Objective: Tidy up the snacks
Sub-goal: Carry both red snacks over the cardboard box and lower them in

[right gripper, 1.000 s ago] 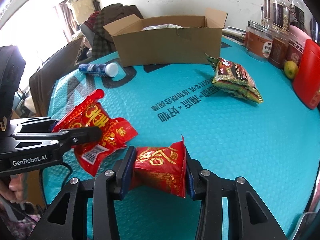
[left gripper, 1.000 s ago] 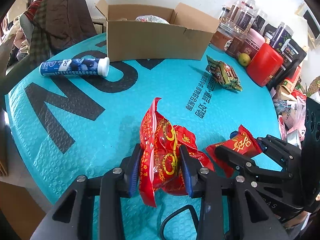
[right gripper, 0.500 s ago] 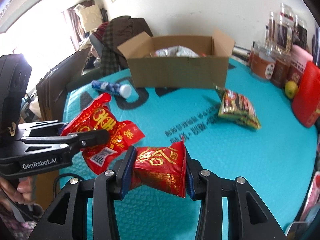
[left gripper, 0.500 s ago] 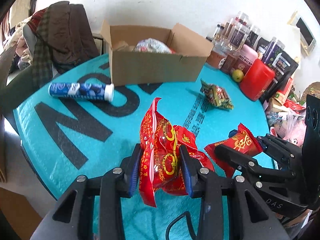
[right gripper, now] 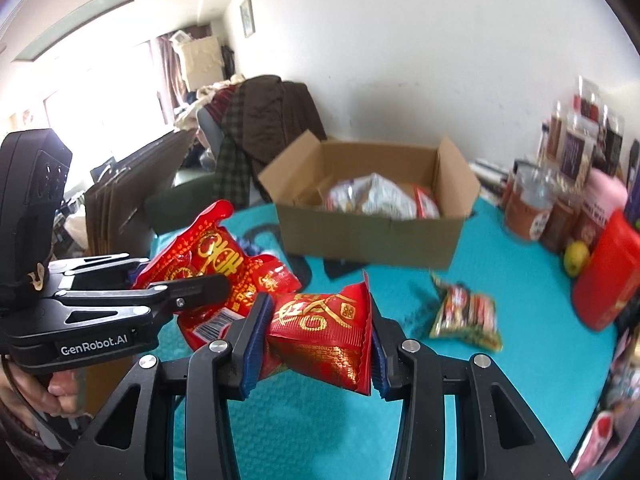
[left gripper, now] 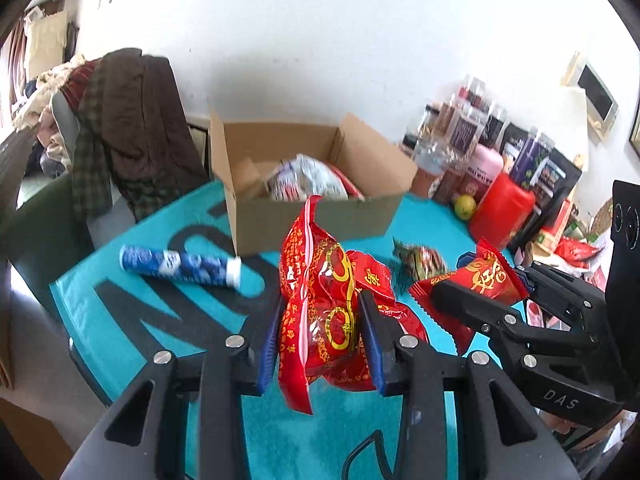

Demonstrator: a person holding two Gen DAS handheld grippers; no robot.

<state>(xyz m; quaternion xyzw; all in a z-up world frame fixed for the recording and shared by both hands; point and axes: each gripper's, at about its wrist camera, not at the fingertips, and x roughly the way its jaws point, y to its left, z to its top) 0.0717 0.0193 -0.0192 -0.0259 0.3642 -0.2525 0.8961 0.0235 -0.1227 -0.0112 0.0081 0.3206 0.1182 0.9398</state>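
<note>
My left gripper (left gripper: 320,324) is shut on a large red snack bag (left gripper: 324,304) and holds it in the air above the teal table cover (left gripper: 168,332). My right gripper (right gripper: 312,336) is shut on a small red snack packet (right gripper: 320,332), also in the air, just right of the left one. The small packet shows in the left wrist view (left gripper: 476,280), the large bag in the right wrist view (right gripper: 216,256). An open cardboard box (left gripper: 304,216) with snack bags inside stands ahead. A green snack packet (right gripper: 468,316) lies on the table right of the box.
A blue and white tube (left gripper: 180,266) lies on the table left of the box. Jars, a red canister (left gripper: 502,210) and a lime (left gripper: 464,206) crowd the right edge. A chair draped with clothes (left gripper: 124,128) stands behind the table at the left.
Both grippers have risen well above the table with their red packets still held. The box's inside has come into sight from above.
</note>
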